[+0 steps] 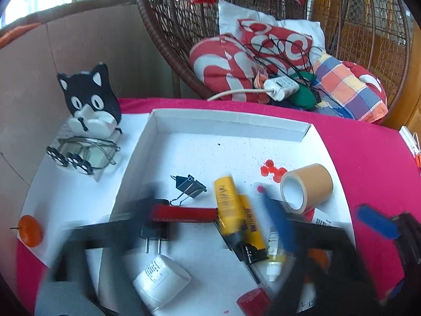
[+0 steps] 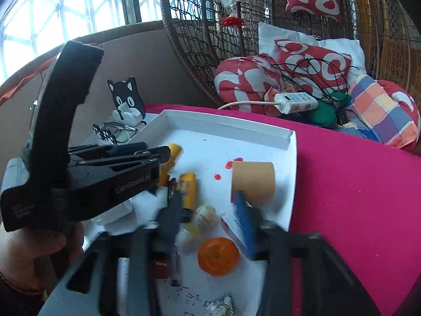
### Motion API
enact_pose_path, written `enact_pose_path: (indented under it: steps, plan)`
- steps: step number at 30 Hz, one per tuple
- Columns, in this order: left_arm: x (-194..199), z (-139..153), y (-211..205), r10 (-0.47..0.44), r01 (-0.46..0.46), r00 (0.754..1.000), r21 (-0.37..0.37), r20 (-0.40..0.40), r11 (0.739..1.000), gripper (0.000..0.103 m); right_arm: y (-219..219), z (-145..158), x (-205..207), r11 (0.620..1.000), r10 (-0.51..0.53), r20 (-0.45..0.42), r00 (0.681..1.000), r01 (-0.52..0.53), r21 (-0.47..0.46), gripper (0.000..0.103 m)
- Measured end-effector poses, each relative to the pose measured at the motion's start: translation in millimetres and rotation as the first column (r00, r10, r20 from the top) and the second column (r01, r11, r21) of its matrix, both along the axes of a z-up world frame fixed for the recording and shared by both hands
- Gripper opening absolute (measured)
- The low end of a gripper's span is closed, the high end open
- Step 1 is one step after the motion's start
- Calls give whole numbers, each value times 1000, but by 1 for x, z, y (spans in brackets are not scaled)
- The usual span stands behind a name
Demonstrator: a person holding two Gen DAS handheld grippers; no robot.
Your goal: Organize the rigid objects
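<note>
While both grippers — left gripper and right gripper — hang with jaws apart and empty, the clutter waits in the white tray, presumably for sorting.

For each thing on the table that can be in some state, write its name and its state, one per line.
Left tool: open, holding nothing.
Right tool: open, holding nothing.
Tape roll: on its side in the tray.
Glasses: folded, beside the tray.
Binder clip: handles spread.
</note>
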State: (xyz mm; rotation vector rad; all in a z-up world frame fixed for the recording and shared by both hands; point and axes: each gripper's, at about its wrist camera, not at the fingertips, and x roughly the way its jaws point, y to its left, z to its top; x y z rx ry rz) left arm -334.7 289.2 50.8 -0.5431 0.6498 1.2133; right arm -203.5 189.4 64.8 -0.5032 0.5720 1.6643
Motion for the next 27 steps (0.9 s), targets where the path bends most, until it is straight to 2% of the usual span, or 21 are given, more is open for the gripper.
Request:
enact_pose_path:
  steps: [2,3,13,21,24,27]
  plan:
    - [0,2,-5,20,-20,1000,31,-11,999,103,-6,-2,4,1000,-19,7,1000,19,21,102]
    - [-1,2,-7,27,-26,1000,35,-8,999,103,-9,-2,5,999,-26,18,999,26,32,103]
    - [-9,13,-28,86,-88,995,58,44,994,103,-22,1,6,998,-29,56,998,26,53,103]
    - [-12,34,-66,79,-87,994,105,82,991,103,-30,6,20,994,-85,90,992,78,78,103]
    - [-11,44,-80,96,-104,993,132,64,986,103,-34,9,32,990,-121,73,990,114,86,103]
    - [-6,55,-95,162,-156,987,177,-19,972,103,-41,13,44,983,-158,56,986,152,102,103]
